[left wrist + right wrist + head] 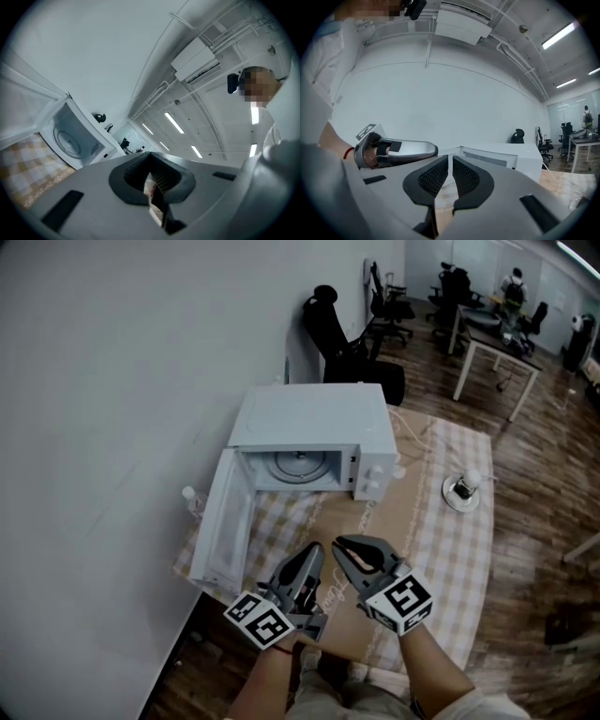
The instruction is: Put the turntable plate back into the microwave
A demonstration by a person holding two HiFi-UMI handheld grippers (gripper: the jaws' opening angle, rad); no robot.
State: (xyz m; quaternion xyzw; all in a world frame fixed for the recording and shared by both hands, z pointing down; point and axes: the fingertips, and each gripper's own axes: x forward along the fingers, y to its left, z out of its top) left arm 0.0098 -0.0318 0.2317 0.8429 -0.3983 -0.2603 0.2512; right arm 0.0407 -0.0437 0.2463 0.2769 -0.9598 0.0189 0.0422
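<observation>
The white microwave (309, 418) stands at the back of the table with its door (220, 521) swung open to the left. The glass turntable plate (298, 465) lies flat inside the cavity and also shows as the plate (65, 139) in the left gripper view. My left gripper (315, 549) and right gripper (339, 543) hang side by side in the air in front of the microwave, well short of it. On each, only a thin slit shows between the jaws, and nothing is between them: left gripper (152, 174), right gripper (450, 164).
A checked cloth (450, 549) with a brown mat (375, 531) covers the table. A small white round device (461, 491) sits at the right, with a cord running toward the microwave. A bottle (192, 498) stands by the wall, left of the door. Office chairs (337, 334) and a desk (497, 352) stand behind.
</observation>
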